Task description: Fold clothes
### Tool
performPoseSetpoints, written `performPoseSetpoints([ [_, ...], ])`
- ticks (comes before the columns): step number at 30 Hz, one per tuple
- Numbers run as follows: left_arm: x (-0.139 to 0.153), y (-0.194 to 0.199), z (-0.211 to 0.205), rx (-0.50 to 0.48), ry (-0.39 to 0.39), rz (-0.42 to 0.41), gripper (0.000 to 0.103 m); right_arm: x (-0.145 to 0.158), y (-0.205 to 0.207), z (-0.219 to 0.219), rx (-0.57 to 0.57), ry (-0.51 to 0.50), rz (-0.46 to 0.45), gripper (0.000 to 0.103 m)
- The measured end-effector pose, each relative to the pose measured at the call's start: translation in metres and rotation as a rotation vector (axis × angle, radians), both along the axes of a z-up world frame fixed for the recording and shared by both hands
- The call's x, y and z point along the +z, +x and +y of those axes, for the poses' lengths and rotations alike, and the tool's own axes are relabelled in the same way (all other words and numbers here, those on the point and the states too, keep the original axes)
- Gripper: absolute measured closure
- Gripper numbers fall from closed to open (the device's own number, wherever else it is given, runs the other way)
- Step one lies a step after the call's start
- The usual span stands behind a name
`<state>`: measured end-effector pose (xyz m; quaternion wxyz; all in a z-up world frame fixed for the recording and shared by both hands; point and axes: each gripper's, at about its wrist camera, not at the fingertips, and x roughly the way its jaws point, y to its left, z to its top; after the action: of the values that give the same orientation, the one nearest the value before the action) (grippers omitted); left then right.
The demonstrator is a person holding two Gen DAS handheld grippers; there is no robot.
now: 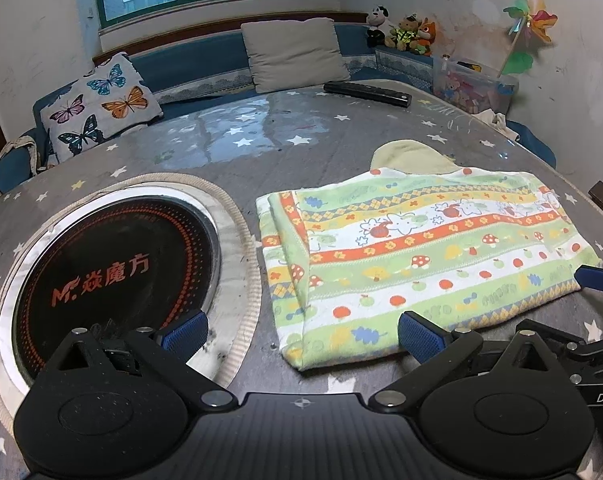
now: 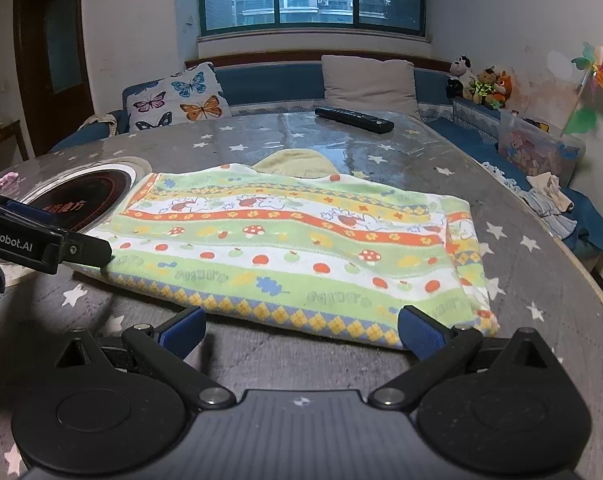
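A folded child's garment (image 1: 413, 256) with green, orange and yellow patterned stripes lies flat on the star-print table (image 1: 281, 148); a plain yellow-green part (image 1: 411, 156) sticks out at its far edge. My left gripper (image 1: 303, 334) is open and empty just before the garment's near left corner. In the right wrist view the garment (image 2: 301, 248) lies straight ahead. My right gripper (image 2: 301, 332) is open and empty at its near edge. The left gripper's body (image 2: 45, 236) shows at the garment's left end. A blue fingertip (image 1: 597, 278) of the right gripper shows by the garment's right end.
A round black induction hob (image 1: 113, 272) is set into the table left of the garment. A black remote (image 1: 367, 94) lies at the far side. Cushions (image 1: 97, 108), plush toys (image 1: 405, 32), a toy box (image 1: 473, 88) and a pinwheel (image 1: 529, 28) line the bench behind.
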<state>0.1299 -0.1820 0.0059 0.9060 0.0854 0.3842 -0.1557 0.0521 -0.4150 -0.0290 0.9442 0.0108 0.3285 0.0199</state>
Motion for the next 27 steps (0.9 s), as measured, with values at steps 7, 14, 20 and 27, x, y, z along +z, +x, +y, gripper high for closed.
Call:
performPoseSetpoints([
  [7, 0.001, -0.013, 0.006, 0.002, -0.014, 0.004, 0.0, 0.0, -0.013, 0.0, -0.027, 0.023, 0.009, 0.0],
  [14, 0.003, -0.029, 0.01, -0.006, -0.027, 0.004, 0.0, -0.001, -0.026, 0.0, -0.065, 0.038, 0.011, 0.0],
  [20, 0.002, -0.041, 0.013, -0.015, -0.029, 0.002, 0.0, 0.0, -0.035, 0.006, -0.085, 0.027, 0.01, 0.0],
  [27, 0.0, -0.054, 0.017, -0.025, -0.038, 0.0, 0.0, 0.004, -0.041, 0.013, -0.095, 0.01, -0.002, 0.0],
])
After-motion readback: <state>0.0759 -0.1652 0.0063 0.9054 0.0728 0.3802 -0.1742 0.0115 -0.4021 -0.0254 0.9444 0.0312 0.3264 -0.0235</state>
